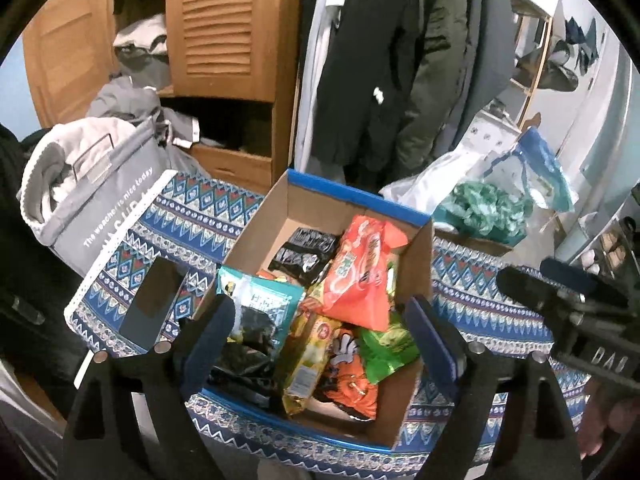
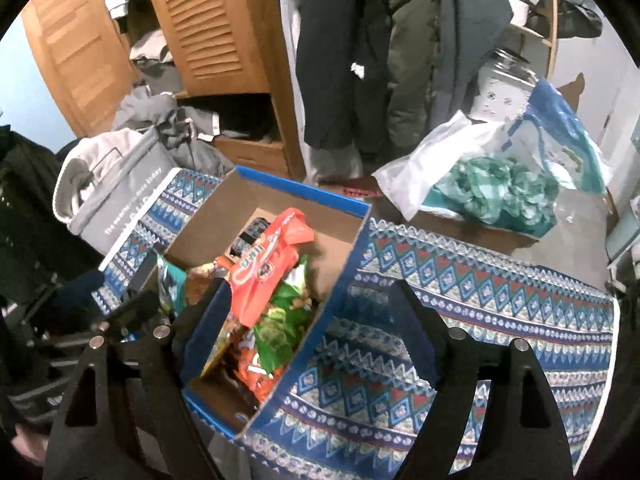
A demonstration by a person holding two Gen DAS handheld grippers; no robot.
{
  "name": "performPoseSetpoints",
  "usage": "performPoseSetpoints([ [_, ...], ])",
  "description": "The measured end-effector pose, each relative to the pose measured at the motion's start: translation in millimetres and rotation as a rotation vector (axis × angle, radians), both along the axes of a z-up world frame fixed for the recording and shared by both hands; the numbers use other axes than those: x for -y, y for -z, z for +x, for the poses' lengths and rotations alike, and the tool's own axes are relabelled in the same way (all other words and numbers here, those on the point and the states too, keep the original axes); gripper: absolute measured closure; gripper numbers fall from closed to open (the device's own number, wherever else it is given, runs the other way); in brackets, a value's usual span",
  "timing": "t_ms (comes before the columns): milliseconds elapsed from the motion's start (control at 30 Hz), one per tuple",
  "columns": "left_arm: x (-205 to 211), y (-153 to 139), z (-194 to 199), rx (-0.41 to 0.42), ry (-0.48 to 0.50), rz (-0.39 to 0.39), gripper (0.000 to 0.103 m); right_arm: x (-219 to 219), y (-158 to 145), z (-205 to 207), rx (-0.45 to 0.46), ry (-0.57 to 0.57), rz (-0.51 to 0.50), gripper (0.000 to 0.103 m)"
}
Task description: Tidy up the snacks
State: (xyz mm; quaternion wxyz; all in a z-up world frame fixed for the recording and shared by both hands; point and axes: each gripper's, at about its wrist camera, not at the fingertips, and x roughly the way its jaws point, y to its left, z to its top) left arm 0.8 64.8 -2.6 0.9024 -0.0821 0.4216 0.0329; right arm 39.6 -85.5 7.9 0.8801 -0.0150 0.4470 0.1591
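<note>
Nearest, the left gripper (image 1: 320,332) hangs over the cardboard box (image 1: 416,276), jaws spread wide and empty; the right gripper (image 2: 310,320) gapes too, gripping nothing — likely straddling the box's right wall. The snack packets lie heaped inside, an orange bag (image 1: 360,268) uppermost, corralled on the patterned tablecloth (image 2: 480,300). Farther right sits a white plastic bag (image 2: 440,152).

Home bedroom: louvred wooden wardrobe (image 1: 224,28) and hanging coats (image 1: 384,60) beyond the jaws, laundry hamper (image 1: 100,200) far left.
</note>
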Motion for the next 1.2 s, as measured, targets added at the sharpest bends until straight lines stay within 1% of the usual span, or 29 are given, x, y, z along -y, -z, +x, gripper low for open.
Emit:
performPoseSetpoints([
  [133, 13, -10, -7, 0.027, 0.025, 0.029, 0.015, 11, -3, -12, 0.01, 0.01, 0.002, 0.022],
  [367, 29, -18, -13, 0.05, 0.046, 0.065, 0.013, 23, -10, -25, 0.034, 0.027, 0.01, 0.022],
  [600, 35, -15, -11, 0.035, 0.046, 0.08, 0.012, 33, -11, -29, 0.057, 0.042, -0.003, 0.022],
  [733, 36, -13, -10, 0.026, 0.044, 0.087, 0.012, 37, -9, -27, 0.051, 0.047, 0.006, 0.022],
  [1033, 28, -12, -6, 0.015, 0.018, 0.073, 0.012, 43, -4, -25, 0.045, 0.051, 0.004, 0.022],
  [1200, 25, -10, -4, 0.006, 0.006, 0.086, 0.012, 46, -3, -24, 0.04, 0.055, 0.005, 0.022],
])
